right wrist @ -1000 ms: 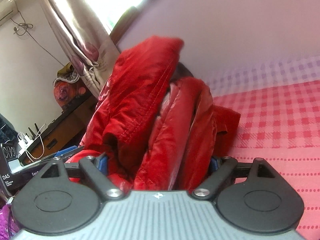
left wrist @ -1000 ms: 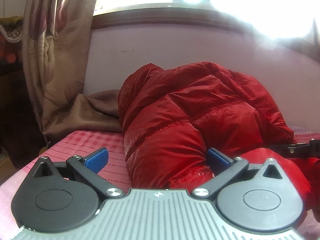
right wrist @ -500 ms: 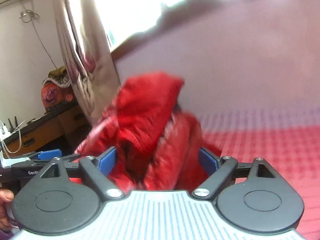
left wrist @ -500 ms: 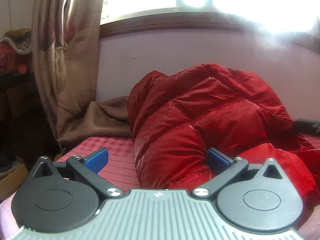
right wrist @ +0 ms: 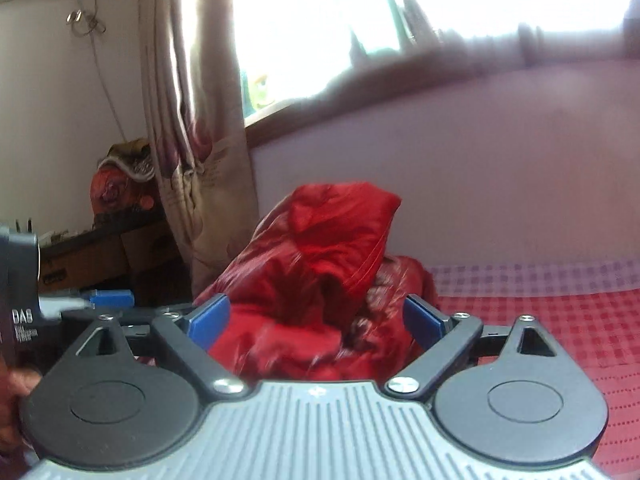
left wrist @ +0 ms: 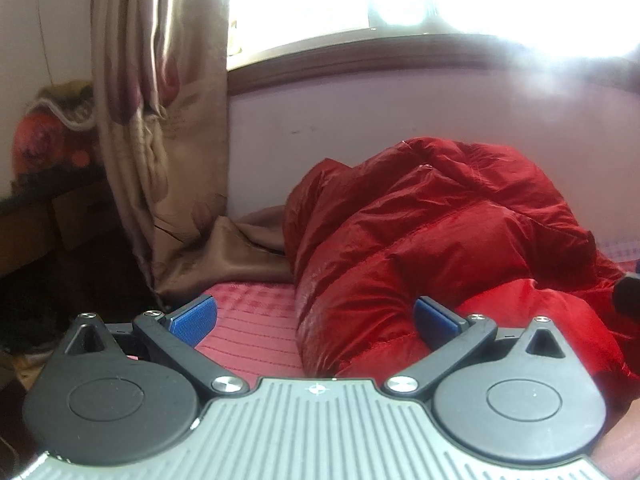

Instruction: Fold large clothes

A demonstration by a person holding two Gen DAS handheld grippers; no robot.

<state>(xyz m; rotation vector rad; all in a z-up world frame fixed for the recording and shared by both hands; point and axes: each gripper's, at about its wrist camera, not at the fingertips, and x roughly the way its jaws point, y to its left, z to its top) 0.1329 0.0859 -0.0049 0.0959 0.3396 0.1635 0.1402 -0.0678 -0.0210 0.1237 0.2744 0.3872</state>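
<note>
A red puffer jacket (left wrist: pixel 432 240) lies bunched on the red checked bedspread (left wrist: pixel 248 336) against the wall. My left gripper (left wrist: pixel 316 316) is open, low over the bed, with the jacket's near edge between its blue pads but not clamped. In the right wrist view the jacket (right wrist: pixel 320 264) is a heap with its hood on top. My right gripper (right wrist: pixel 318 320) is open and holds nothing, just in front of the heap. The left gripper's blue pad (right wrist: pixel 110 298) shows at the left of the right wrist view.
A beige flowered curtain (left wrist: pixel 160 120) hangs at the left and pools on the bed beside the jacket. A lilac wall (left wrist: pixel 400 120) under a bright window backs the bed. A dark shelf with boxes (right wrist: pixel 100 252) stands beyond the bed's left edge. Bedspread (right wrist: pixel 560 320) extends right.
My right gripper has opened, let go of the jacket and drawn back; the jacket has dropped into a heap. My left gripper stays open and has shifted slightly left.
</note>
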